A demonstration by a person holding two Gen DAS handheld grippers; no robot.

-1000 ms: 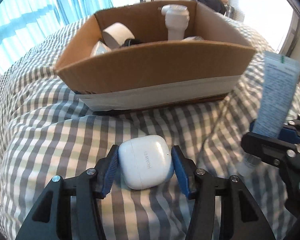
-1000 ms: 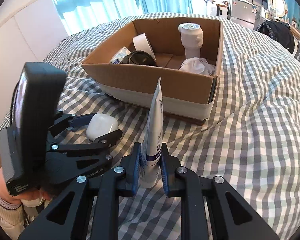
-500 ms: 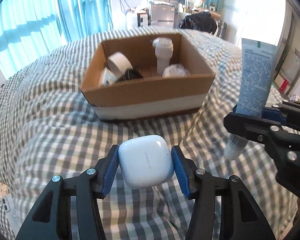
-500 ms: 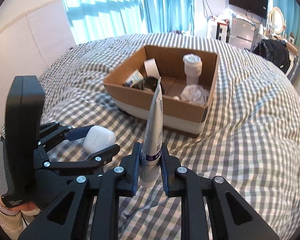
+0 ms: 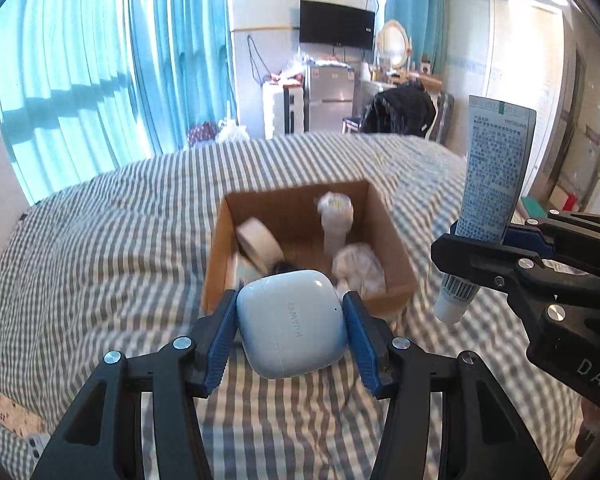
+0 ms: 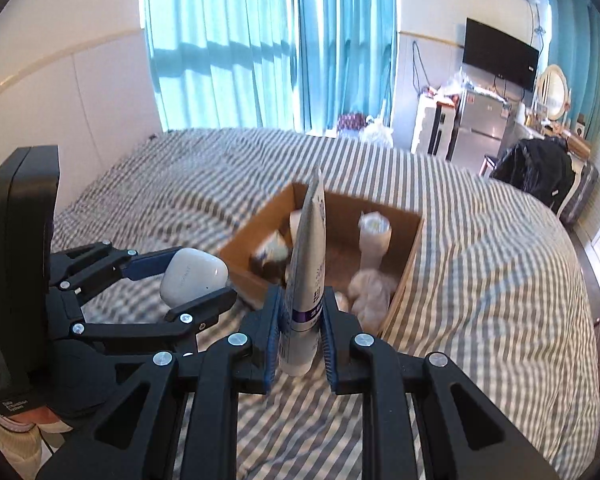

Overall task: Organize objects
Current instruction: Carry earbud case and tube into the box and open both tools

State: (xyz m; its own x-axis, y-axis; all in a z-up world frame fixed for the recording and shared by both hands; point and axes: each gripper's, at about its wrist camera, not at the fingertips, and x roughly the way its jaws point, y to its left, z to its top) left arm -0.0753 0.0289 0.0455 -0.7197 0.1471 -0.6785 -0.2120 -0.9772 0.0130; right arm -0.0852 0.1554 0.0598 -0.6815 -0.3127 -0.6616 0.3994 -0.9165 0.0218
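The left gripper clamps a white earbud case. The right gripper pinches an upright tube. Both hang before the cardboard box.

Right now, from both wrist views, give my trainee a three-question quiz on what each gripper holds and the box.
1. True or false: the left gripper holds the white earbud case.
2. The right gripper grips the tube: A) cap down B) cap up C) lying flat.
3. Fill in: the cardboard box sits on a checked ____.

Key: 1 true; 2 A; 3 bedspread.
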